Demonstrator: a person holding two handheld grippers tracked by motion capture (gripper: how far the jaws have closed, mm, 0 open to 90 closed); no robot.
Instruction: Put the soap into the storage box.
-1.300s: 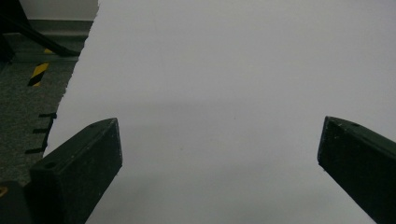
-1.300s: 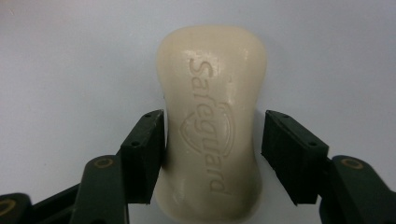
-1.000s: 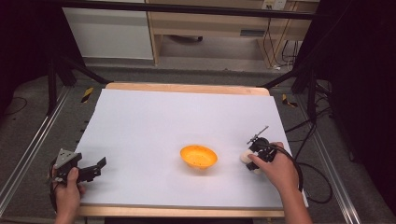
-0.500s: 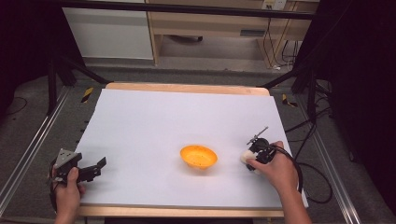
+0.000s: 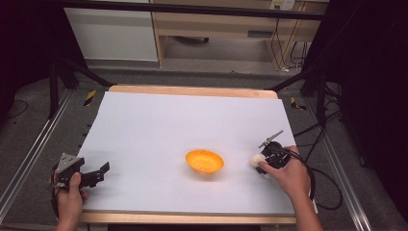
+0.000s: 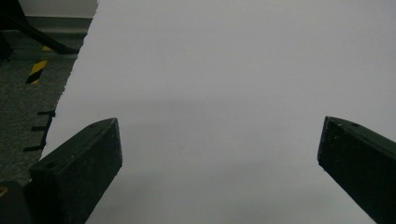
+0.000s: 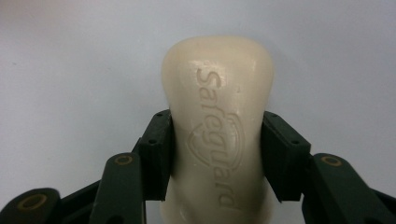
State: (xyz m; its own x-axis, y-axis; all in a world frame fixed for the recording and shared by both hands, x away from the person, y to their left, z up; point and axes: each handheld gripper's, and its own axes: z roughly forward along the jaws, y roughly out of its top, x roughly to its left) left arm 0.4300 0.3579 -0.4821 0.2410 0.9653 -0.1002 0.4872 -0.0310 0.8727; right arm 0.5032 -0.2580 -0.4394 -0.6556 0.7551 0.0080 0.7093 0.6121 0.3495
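Observation:
A cream bar of soap (image 7: 217, 135) stamped "Safeguard" lies on the white table sheet, and my right gripper (image 7: 217, 154) is shut on its middle, both jaws pressing its sides. From above, the soap (image 5: 257, 160) shows as a pale lump at my right gripper (image 5: 266, 157), right of an orange bowl (image 5: 205, 161). The bowl stands upright near the table's middle front. My left gripper (image 5: 102, 172) rests at the front left corner, jaws wide apart. In its own view the left gripper (image 6: 219, 154) is open over bare white sheet.
The white sheet (image 5: 183, 125) covers a wooden table whose edge (image 5: 192, 90) shows at the back. Black frame legs and metal rails (image 5: 29, 149) flank both sides. A cable (image 5: 327, 187) trails off the right edge.

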